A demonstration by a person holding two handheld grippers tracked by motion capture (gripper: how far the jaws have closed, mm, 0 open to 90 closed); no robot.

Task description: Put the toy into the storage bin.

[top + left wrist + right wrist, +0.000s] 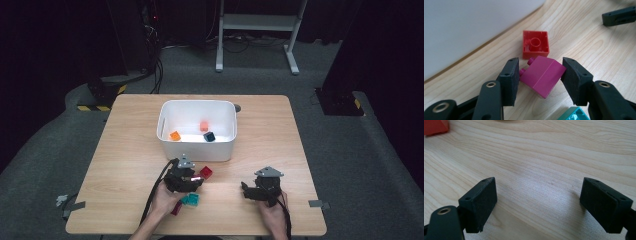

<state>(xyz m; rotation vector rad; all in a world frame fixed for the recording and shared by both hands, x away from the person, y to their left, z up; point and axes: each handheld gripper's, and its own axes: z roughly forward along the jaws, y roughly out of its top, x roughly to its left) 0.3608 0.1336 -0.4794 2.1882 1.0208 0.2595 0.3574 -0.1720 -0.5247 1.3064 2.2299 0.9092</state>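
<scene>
High view: wooden table (pixel 130 150) with a white bin (pixel 197 150) at centre; inside it an orange block (pixel 175 135), a lighter orange-red block (pixel 203 125) and a dark blue block (pixel 209 136). Left gripper (pixel 192 179) sits just in front of the bin's near wall, right gripper (pixel 248 190) well apart to its right over bare wood. A red block (pixel 206 172) lies by the left gripper's tip, a teal block (pixel 190 199) just beside that hand.

Left gripper view: jaws clamped on a magenta block (pixel 542 75), tilted, studs toward the left pad, both pads touching it. The red block (pixel 535 44), hollow side up, lies just beyond, close to the magenta one. Bin wall rises at upper left. Teal block (pixel 572 115) at bottom edge.

Right gripper view: jaws wide apart, nothing between them, bare table below.
</scene>
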